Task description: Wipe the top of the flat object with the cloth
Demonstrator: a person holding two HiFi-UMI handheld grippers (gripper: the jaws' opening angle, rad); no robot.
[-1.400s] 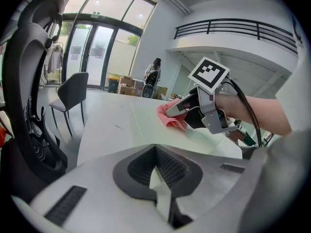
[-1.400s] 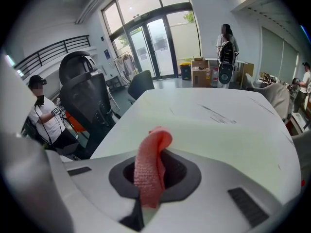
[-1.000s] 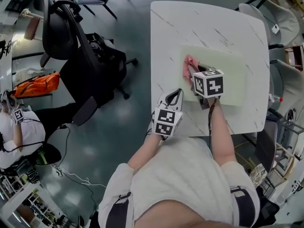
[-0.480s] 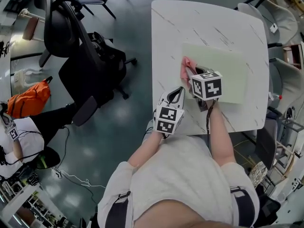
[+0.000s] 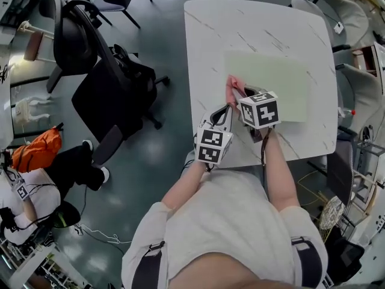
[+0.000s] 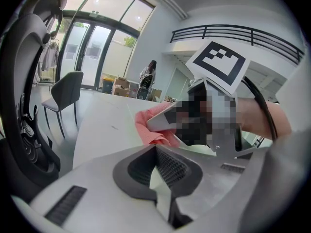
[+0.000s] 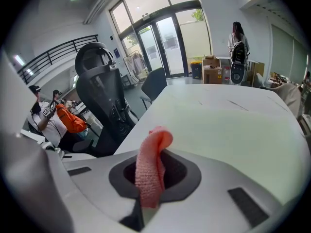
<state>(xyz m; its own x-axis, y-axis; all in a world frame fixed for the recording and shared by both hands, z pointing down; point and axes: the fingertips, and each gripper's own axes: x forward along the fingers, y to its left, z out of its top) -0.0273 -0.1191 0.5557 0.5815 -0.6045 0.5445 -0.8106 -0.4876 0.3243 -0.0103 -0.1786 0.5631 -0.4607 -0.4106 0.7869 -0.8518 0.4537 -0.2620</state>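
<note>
Where the head view looks down on the white table, a pale green mat is seen lying flat on it. The pink cloth is found at the mat's left edge, towards the near corner, and is gripped by the right gripper. The left gripper is held just beside it, nearer the table's front edge, off the mat.

In the left gripper view, the jaws are seen pressed together with nothing between them; the cloth and the right gripper's tip are shown close ahead.

In the right gripper view, the jaws are clamped on a fold of the cloth, which stands up between them. The mat is spread out beyond, and a black office chair is seen to the left of the table.
</note>
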